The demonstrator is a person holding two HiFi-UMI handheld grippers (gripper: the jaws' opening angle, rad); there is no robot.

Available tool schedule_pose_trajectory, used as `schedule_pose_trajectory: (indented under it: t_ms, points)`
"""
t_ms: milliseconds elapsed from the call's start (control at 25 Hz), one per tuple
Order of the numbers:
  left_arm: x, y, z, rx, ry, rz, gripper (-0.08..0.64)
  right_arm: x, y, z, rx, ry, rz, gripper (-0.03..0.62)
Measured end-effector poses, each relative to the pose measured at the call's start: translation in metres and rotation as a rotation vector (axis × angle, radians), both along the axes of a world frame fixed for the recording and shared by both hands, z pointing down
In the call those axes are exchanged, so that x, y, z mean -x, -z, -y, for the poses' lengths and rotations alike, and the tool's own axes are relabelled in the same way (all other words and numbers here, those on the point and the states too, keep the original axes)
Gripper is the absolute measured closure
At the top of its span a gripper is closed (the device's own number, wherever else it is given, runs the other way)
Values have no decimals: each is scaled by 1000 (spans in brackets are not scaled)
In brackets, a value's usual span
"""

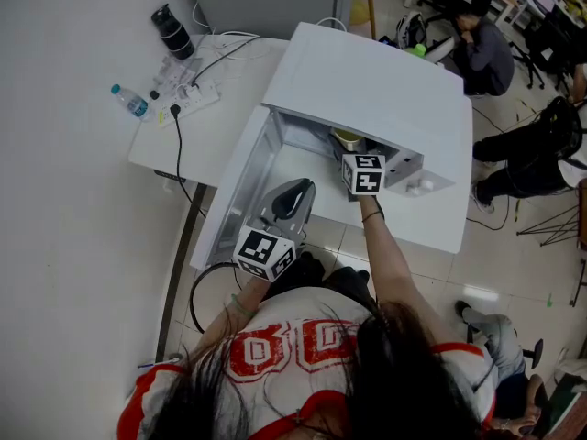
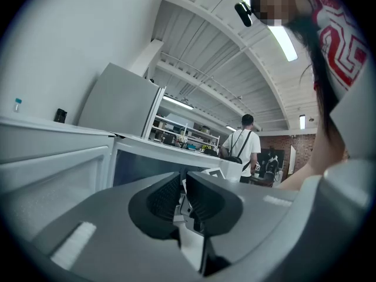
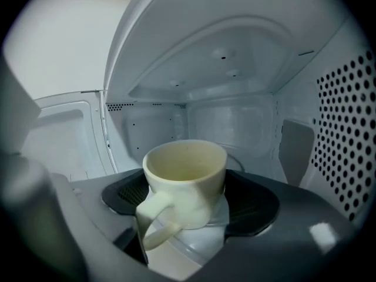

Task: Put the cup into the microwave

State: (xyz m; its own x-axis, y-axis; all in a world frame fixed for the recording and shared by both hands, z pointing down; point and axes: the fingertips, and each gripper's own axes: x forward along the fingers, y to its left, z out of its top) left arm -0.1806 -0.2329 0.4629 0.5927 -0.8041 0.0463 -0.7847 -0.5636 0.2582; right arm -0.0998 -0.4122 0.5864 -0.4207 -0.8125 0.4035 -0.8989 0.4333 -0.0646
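The right claw (image 3: 188,197) grips the cream cup (image 3: 185,169) inside the microwave (image 1: 367,90) — left claw (image 2: 183,184) nearly closed, seemingly empty.

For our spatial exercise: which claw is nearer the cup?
Right. The right claw grips the cup, just inside the microwave; the left claw is outside, beside the open door.

Microwave (image 1: 367,90): white, door (image 1: 234,186) open to left. Cup (image 1: 347,139): yellowish, just inside opening, w/ right gripper (image 1: 355,157). Left gripper (image 1: 295,193): nearer, beside door. Table (image 1: 160,149), far left: water bottle (image 1: 131,101), pwr strip (image 1: 188,99), blk flask (image 1: 172,31).
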Motion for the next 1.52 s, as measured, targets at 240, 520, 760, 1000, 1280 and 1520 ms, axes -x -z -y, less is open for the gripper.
schedule_pose_trajectory:
  t_ms: [240, 520, 760, 1000, 1280, 1520]
  points:
    - [2, 0, 0, 2, 7, 4, 543, 2, -1, 12, -9, 0, -8, 183]
    - [8, -4, -6, 11, 23, 15, 543, 2, -3, 23, -37, -5, -19, 181]
    - [13, 1, -7, 0, 37, 25, 543, 2, 0, 24, -56, -15, 14, 180]
    - [14, 4, -7, -4, 39, 10, 543, -2, 3, 6, -22, -9, 61, 179]
    - [6, 3, -11, -7, 26, -5, 543, -7, 10, -56, -36, 3, 67, 192]
    - [-3, 2, -22, -4, 7, -15, 543, -11, 36, -100, -110, -15, 79, 408]
